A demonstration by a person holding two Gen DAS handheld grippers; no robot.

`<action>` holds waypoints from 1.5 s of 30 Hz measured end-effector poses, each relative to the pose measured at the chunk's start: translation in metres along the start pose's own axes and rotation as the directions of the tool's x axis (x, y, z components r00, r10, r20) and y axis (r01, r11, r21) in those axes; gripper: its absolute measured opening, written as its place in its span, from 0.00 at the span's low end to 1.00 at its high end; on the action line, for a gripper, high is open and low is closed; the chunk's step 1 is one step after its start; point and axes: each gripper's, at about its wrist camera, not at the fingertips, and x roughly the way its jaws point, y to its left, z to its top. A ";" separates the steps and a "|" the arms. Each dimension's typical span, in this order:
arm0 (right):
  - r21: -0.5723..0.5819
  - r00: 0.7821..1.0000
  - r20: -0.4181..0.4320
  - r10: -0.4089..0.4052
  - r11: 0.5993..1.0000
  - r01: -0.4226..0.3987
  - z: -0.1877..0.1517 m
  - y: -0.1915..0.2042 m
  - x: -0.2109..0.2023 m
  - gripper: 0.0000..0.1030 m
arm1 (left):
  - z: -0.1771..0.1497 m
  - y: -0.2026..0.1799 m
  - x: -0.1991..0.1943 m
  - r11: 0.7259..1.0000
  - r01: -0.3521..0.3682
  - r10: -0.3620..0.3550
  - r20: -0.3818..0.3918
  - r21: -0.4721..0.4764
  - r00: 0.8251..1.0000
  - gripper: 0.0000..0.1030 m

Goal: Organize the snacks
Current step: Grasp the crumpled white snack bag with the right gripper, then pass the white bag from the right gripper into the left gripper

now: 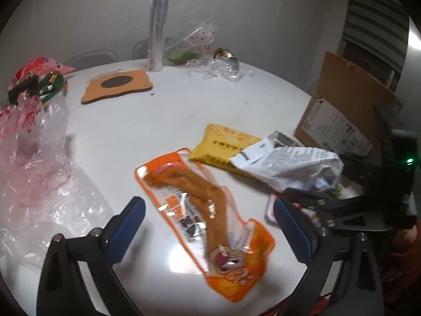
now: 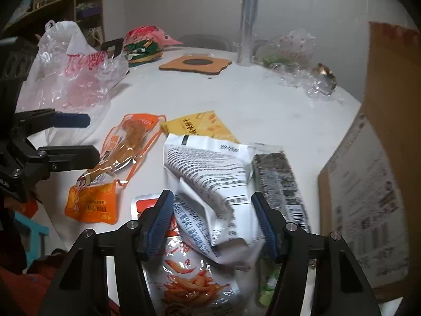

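Two tools: white bag (image 2: pixel 210 184) between right tool (image 2: pixel 213 223) fingers, apart

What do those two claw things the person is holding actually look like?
Both are alike. The left gripper and the right gripper each have a matte black angular frame with triangular cut-outs and small silver screws. Each ends in two fingers faced with ribbed dark blue pads. From the left camera, a small green light glows on the right gripper's black body.
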 end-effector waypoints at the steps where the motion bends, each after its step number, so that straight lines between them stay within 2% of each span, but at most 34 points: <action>1: 0.000 1.000 -0.004 0.007 1.000 -0.007 0.000 0.000 0.002 0.55 | 0.001 -0.003 -0.001 1.000 0.005 -0.005 0.004 0.003 1.000 0.94; 4: 0.009 1.000 -0.009 0.021 1.000 -0.021 -0.001 0.001 0.005 0.53 | 0.005 -0.008 -0.001 1.000 0.008 -0.008 0.010 0.010 1.000 0.94; 8: 0.018 0.999 -0.001 0.053 0.998 -0.053 -0.003 0.000 0.003 0.37 | 0.008 -0.013 -0.002 1.000 0.020 -0.021 0.008 0.017 1.000 0.94; 17: 0.042 0.995 0.075 0.065 0.997 -0.069 -0.008 0.007 -0.011 0.25 | 0.016 -0.027 -0.009 0.994 0.105 -0.105 0.009 0.039 0.994 0.94; 22: 0.032 0.987 0.150 0.056 0.998 -0.061 -0.005 0.018 -0.024 0.24 | 0.018 -0.025 -0.011 0.986 0.166 -0.166 0.007 0.015 0.986 0.94; 25: 0.021 0.978 0.190 0.086 0.996 -0.092 0.001 0.025 -0.035 0.24 | 0.019 -0.022 -0.015 0.982 0.191 -0.191 0.016 0.001 0.981 0.94; 31: 0.002 0.971 0.205 0.123 0.992 -0.126 0.007 0.040 -0.036 0.24 | 0.020 -0.012 -0.014 0.954 0.293 -0.293 0.007 -0.063 0.956 0.94; 35: -0.003 0.967 0.208 0.147 0.989 -0.150 0.008 0.050 -0.029 0.24 | 0.017 -0.002 -0.006 0.942 0.317 -0.321 -0.019 -0.116 0.947 0.94; 40: 0.015 0.960 0.228 0.163 0.985 -0.171 0.010 0.058 -0.020 0.24 | 0.015 0.018 0.006 0.891 0.394 -0.410 -0.027 -0.224 0.912 0.94; 45: 0.024 0.942 0.238 0.235 0.969 -0.248 0.015 0.059 -0.015 0.24 | 0.018 0.020 0.006 0.887 0.400 -0.413 -0.012 -0.231 0.911 0.94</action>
